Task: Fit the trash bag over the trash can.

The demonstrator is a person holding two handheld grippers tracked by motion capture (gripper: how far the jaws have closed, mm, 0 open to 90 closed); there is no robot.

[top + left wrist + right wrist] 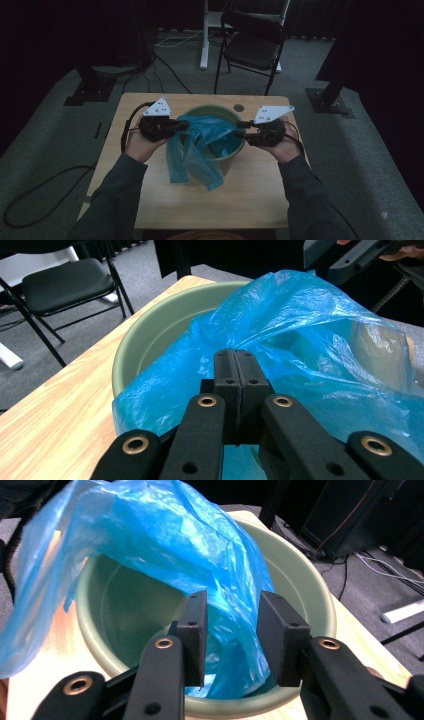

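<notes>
The table [150, 200] is lying bare toward 6 o'clock, its edges well apart from the bin [231, 156]. A chair [252, 47] is standing past the far edge at 12 o'clock. The bin is sitting mid-table with the blue bag [200, 150] draping over its 7 o'clock rim. The left gripper [184, 125] is pinching the bag, jaws pressed together. The right gripper [241, 128] is holding its jaws spread, bag film hanging between them.

A dim studio or lab: grey carpet, a small wooden table [150, 200], a black folding chair [252, 47] at twelve o'clock, stand bases [327, 100] at two, trailing floor cables [35, 200].
</notes>
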